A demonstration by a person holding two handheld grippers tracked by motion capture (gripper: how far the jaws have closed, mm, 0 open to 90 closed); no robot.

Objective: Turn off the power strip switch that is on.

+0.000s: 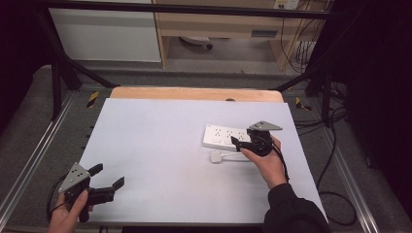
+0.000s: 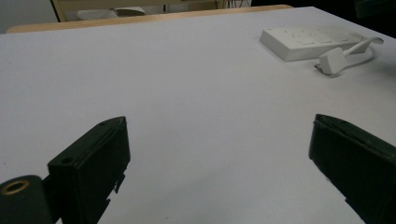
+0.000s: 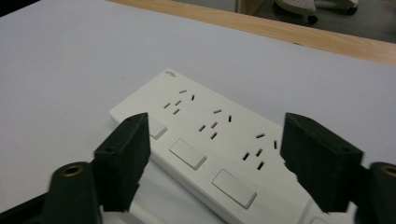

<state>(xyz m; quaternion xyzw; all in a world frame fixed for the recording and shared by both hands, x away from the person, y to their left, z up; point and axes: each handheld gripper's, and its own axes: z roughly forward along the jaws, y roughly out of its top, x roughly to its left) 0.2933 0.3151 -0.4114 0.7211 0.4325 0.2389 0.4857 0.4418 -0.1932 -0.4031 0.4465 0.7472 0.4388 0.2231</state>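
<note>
- Currently right gripper (image 1: 239, 142) is hovering over the white power strip (image 1: 226, 137), jaws spread, nothing between them.
- Power strip is lying flat on the worktop (image 1: 160, 145), right of centre; its white plug (image 1: 215, 156) and cord are sitting just in front.
- Left gripper (image 1: 108, 175) is idling near left corner, jaws spread, gripping nothing.

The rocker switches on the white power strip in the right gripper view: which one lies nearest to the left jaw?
The end switch of the row on the power strip, partly hidden behind that jaw. The other two switches lie in the gap between the open jaws.
</note>
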